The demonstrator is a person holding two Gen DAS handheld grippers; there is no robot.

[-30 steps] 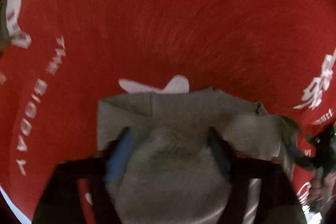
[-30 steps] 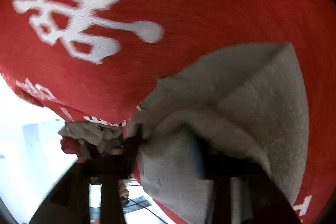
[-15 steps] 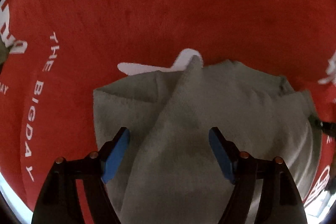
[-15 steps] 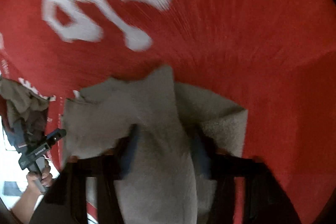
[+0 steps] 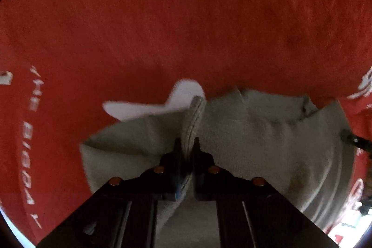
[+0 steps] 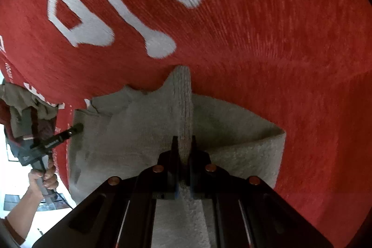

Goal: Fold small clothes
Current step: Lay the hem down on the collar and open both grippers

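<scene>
My left tongs (image 5: 186, 143) and right tongs (image 6: 183, 141) each pinch a ridge of the grey cloth (image 5: 255, 131) on the red bench cover (image 5: 186, 15), ready to lift and fold it.

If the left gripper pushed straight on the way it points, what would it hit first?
Probably the grey cloth it already pinches: the left gripper points steeply down into it, with the red cover right beneath.

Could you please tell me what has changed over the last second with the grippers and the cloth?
Both grippers closed: the left gripper and right gripper each pinched a ridge of the grey cloth. The cloth still lies on the red mat.
</scene>
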